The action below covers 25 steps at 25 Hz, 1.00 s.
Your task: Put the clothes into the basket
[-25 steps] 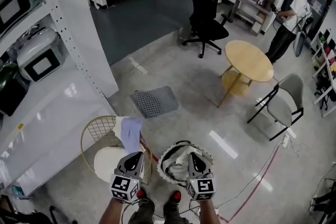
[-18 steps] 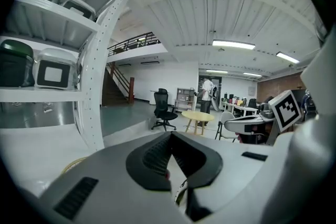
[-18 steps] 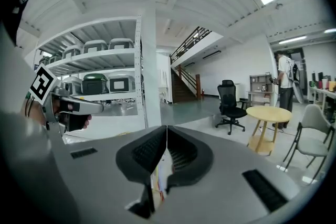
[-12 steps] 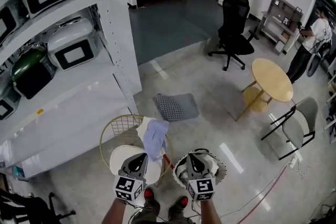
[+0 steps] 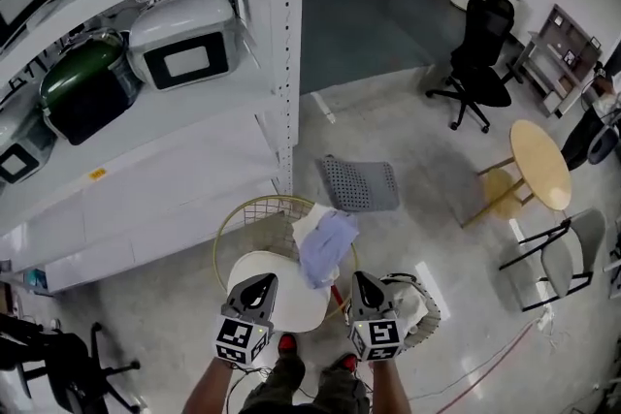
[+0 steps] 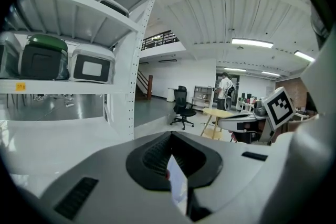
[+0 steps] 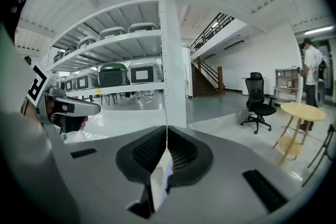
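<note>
A pale blue cloth (image 5: 326, 245) hangs over the near rim of a gold wire basket (image 5: 250, 213) on the floor, beside a round white top (image 5: 281, 291). In the head view, a white mesh basket (image 5: 424, 307) holding light clothes sits lower right, partly hidden under my right gripper (image 5: 361, 280). My left gripper (image 5: 260, 282) hovers over the round white top. Both grippers are shut with nothing between their jaws. The left gripper view shows its jaws (image 6: 171, 137) closed and pointing at the shelving. The right gripper (image 7: 167, 131) points the same way.
White shelving (image 5: 146, 145) with boxy appliances (image 5: 184, 39) fills the left; its post (image 5: 288, 63) stands just behind the wire basket. A grey perforated mat (image 5: 359, 182) lies on the floor beyond. An office chair (image 5: 480, 63), round wooden table (image 5: 540, 165) and folding chair (image 5: 572, 252) stand to the right.
Both grippers have travelled together toward the shelving, still shut. The wire basket and blue cloth now lie more centred ahead, and the mesh basket has slid to the right.
</note>
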### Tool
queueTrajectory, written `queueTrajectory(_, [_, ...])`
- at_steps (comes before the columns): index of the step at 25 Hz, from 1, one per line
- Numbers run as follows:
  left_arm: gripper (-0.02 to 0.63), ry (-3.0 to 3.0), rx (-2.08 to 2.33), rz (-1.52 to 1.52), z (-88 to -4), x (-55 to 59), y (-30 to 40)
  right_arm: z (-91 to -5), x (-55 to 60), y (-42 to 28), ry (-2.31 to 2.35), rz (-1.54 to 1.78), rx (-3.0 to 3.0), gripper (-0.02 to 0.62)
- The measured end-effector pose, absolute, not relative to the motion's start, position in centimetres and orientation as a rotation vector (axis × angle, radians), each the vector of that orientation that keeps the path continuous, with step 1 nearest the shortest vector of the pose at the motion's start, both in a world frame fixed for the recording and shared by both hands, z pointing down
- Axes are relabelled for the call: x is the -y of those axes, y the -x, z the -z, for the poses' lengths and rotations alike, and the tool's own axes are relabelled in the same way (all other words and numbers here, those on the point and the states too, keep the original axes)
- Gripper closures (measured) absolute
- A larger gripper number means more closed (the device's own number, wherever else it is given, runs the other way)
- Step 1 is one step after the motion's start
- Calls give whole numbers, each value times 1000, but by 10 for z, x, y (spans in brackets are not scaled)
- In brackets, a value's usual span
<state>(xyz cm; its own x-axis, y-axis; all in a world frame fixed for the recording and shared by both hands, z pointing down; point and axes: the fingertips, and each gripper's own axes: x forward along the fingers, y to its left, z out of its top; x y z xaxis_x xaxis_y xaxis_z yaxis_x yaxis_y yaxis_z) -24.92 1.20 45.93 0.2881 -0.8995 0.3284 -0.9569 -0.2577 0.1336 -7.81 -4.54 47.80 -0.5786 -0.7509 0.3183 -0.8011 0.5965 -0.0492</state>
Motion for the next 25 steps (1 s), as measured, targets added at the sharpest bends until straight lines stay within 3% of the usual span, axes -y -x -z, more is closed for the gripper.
queueTrajectory(12, [606,-2167,1734,-269,-496,17,298,-525,95,123,-1178,-305,2512,565])
queueTrajectory(25, [606,-2005,1739,-308,-561,90,281,-610,185,109,-1026,-406,2425,565])
